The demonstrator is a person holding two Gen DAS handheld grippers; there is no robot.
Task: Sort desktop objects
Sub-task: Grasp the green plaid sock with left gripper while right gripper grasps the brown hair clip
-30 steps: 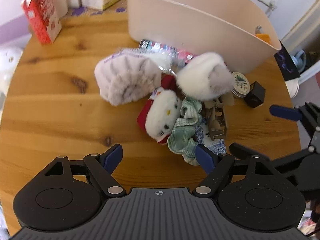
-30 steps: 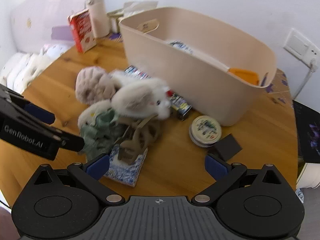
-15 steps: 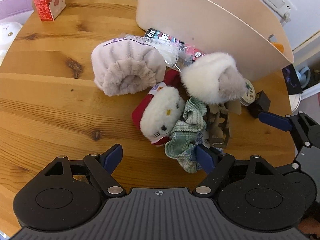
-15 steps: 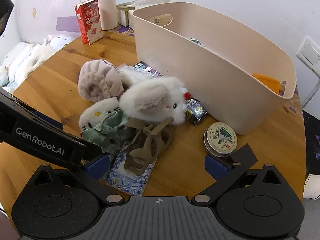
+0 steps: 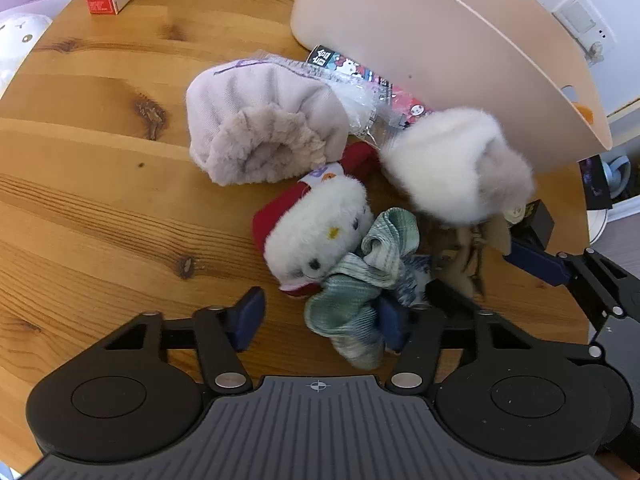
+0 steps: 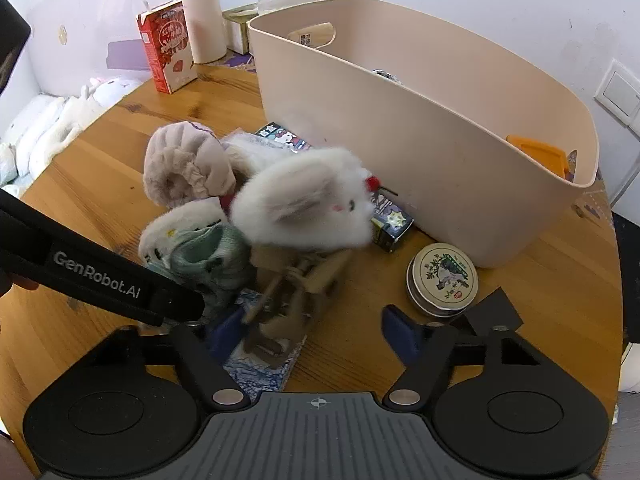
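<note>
Both claws are spread: the left claw (image 5: 322,320) at the green scrunchie (image 5: 352,300) at lower centre, the right claw (image 6: 316,330) around the brown hair clip (image 6: 296,292).

Both grippers hang low over the near side of the table, side by side, fingers pointing away toward the far side. The left gripper (image 5: 322,322) has its jaws spread wide apart, clasping nothing. The right gripper (image 6: 316,334), just to its right, is likewise gaping; its blue fingertips (image 6: 394,330) stand well apart.
</note>
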